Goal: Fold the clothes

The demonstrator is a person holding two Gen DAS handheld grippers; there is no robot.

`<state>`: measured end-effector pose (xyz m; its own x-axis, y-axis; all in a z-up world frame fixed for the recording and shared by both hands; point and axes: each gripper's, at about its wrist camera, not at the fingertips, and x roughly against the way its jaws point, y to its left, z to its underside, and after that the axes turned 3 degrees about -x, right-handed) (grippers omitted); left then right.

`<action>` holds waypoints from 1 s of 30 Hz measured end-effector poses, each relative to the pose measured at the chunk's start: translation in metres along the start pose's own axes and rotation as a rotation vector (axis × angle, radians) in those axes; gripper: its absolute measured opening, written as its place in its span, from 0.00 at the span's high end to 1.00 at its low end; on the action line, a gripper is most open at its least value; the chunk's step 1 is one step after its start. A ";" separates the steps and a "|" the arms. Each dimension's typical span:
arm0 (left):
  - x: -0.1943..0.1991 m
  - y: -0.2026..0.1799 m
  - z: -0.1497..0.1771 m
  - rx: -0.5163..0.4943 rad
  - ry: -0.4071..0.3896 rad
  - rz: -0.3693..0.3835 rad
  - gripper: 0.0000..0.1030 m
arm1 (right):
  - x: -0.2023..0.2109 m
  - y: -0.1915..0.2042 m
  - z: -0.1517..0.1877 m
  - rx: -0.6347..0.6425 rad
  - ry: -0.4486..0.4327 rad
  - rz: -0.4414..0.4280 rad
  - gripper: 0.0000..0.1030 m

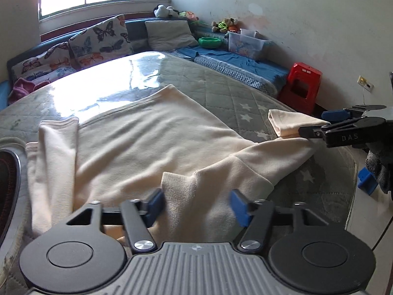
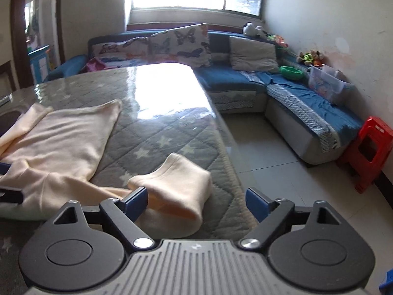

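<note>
A cream long-sleeved top (image 1: pixel 147 135) lies spread on the table's grey quilted star cover (image 1: pixel 240 103). My left gripper (image 1: pixel 196 205) hovers at the near edge over a raised fold by the shoulder. That fold sits between its blue pads (image 1: pixel 154 204), which stand apart, so the gripper is open. The right sleeve runs off to the right, with its cuff (image 2: pixel 176 179) doubled back on itself near the table edge. My right gripper (image 2: pixel 197 202) stands wide open over that cuff with its pads clear of the cloth. In the left wrist view the right gripper (image 1: pixel 316 123) shows beside the cuff (image 1: pixel 287 123).
The table edge (image 2: pixel 228 147) drops to a tiled floor on the right. A blue corner sofa (image 2: pixel 245 81) with butterfly pillows wraps the far side. A red stool (image 2: pixel 371 147) and a clear plastic box (image 2: pixel 326 83) stand by the wall. A gloved hand (image 1: pixel 378 169) holds the right gripper.
</note>
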<state>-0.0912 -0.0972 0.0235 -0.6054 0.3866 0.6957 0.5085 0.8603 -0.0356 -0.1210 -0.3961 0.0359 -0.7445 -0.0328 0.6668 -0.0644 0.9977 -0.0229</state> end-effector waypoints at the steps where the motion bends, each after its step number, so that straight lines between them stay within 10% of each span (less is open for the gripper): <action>1: 0.000 -0.001 0.000 -0.008 -0.005 0.001 0.52 | -0.002 0.001 0.001 0.015 0.005 0.007 0.13; 5: 0.010 -0.003 0.000 -0.015 -0.026 0.061 0.85 | -0.007 -0.004 0.000 0.034 -0.002 0.073 0.13; 8: 0.022 -0.009 0.003 -0.029 -0.050 0.135 0.88 | -0.004 -0.017 -0.003 0.002 -0.027 0.126 0.12; 20: 0.065 -0.036 0.020 -0.167 -0.091 0.370 0.83 | 0.016 -0.080 0.004 -0.194 -0.073 0.308 0.09; 30: 0.056 -0.022 0.007 -0.094 -0.123 0.304 0.75 | 0.017 -0.040 -0.003 -0.134 -0.088 0.141 0.09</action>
<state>-0.1402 -0.0924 0.0579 -0.4837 0.6629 0.5715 0.7278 0.6673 -0.1580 -0.1292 -0.4364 0.0499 -0.7952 0.1083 0.5966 0.1291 0.9916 -0.0080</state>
